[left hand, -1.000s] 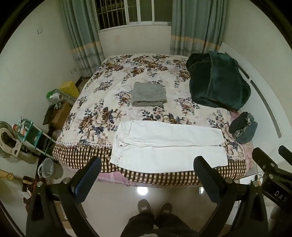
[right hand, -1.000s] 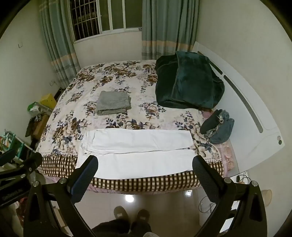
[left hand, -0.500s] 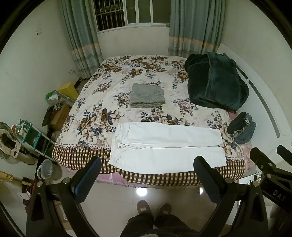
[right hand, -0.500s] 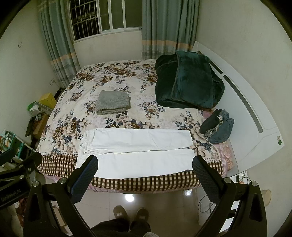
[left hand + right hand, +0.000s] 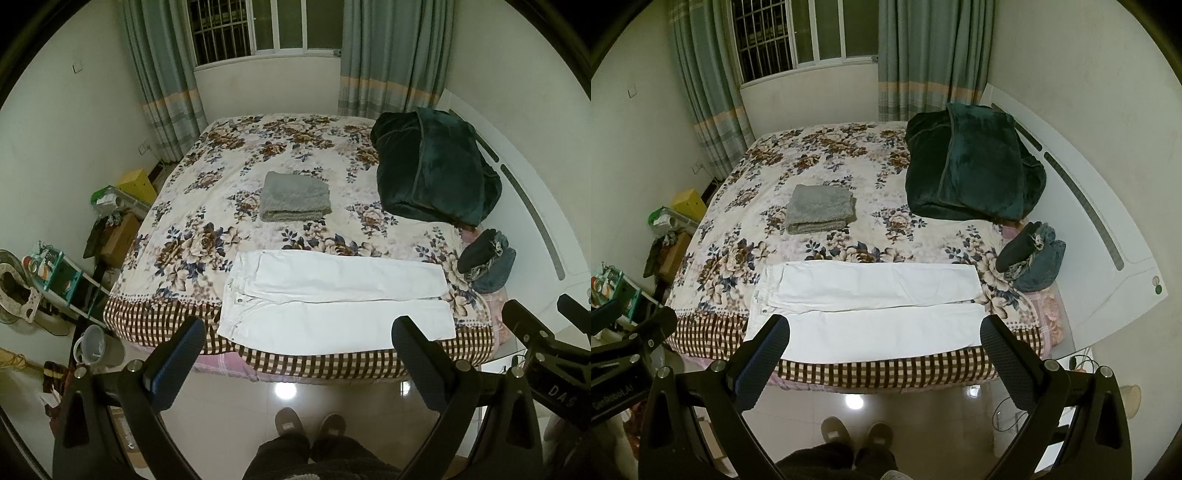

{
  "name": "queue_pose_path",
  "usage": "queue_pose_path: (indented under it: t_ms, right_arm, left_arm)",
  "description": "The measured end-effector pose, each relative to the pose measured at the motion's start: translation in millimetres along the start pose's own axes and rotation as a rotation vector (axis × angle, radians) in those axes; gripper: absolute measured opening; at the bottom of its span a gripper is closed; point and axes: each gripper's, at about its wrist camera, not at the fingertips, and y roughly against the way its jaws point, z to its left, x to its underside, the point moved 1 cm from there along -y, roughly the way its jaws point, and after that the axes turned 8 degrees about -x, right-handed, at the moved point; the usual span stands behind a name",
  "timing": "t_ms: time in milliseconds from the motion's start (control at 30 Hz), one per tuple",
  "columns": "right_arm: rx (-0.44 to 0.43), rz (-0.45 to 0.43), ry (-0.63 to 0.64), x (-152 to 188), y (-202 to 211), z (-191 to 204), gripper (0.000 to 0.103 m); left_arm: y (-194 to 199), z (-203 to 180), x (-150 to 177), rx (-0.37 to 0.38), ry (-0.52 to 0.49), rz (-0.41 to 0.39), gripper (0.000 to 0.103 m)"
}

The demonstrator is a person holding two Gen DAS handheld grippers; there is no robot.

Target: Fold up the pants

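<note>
On the bed (image 5: 207, 206): one white pants (image 5: 332, 299), one grey folded towel (image 5: 294, 196), one dark green blanket (image 5: 432, 170), one denim bundle (image 5: 487, 262).

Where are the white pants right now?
In both wrist views the white pants lie flat along the bed's near edge, waistband to the left, in front of the folded grey towel.

Pants (image 5: 332, 302) along bed's (image 5: 207, 206) near edge, folded towel (image 5: 295, 197) behind, blanket (image 5: 432, 170) far right.
</note>
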Motion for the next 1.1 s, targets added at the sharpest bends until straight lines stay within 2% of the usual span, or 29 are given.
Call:
queue_pose_path:
  t_ms: [1100]
  right_arm:
    - [-0.005,-0.003,-0.004,-3.4,-0.1,-3.0,0.103]
  left_arm:
    - [-0.9,-0.1,6.5,0.022,0.001,-0.006,0.103]
